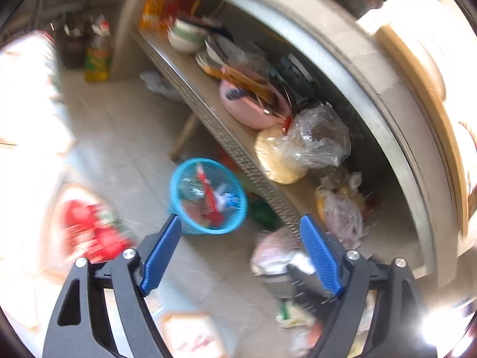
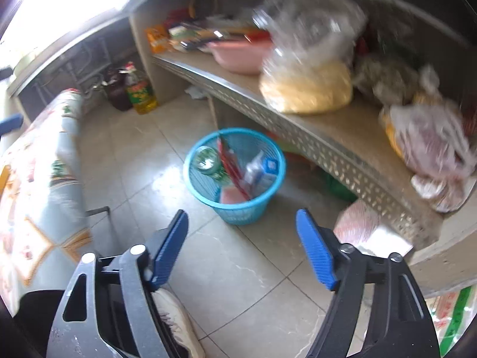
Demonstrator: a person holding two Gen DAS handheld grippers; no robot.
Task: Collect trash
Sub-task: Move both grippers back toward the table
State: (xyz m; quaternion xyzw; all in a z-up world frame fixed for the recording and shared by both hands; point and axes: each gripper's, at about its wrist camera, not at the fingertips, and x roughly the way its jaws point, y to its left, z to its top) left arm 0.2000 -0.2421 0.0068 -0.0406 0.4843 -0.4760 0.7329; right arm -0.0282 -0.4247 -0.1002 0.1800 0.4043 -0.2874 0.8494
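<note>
A blue mesh waste basket (image 1: 190,223) (image 2: 256,208) stands on the tiled floor by the shelf. It holds a red wrapper (image 1: 210,197) (image 2: 231,167), a clear bottle (image 2: 207,159) and a blue-white carton (image 2: 263,168). My left gripper (image 1: 241,223) is open and empty, above and just in front of the basket. My right gripper (image 2: 242,217) is open and empty, just in front of the basket. A crumpled pink-white wrapper (image 1: 274,250) (image 2: 360,223) lies on the floor at the shelf's foot.
A low metal-edged shelf (image 1: 238,146) (image 2: 313,143) carries a pink basin (image 2: 238,55), bowls (image 1: 186,37) and several plastic bags (image 1: 316,140) (image 2: 307,86). An oil bottle (image 2: 140,92) stands in the corner. A patterned cloth (image 2: 38,179) is left, my shoe (image 2: 176,319) below.
</note>
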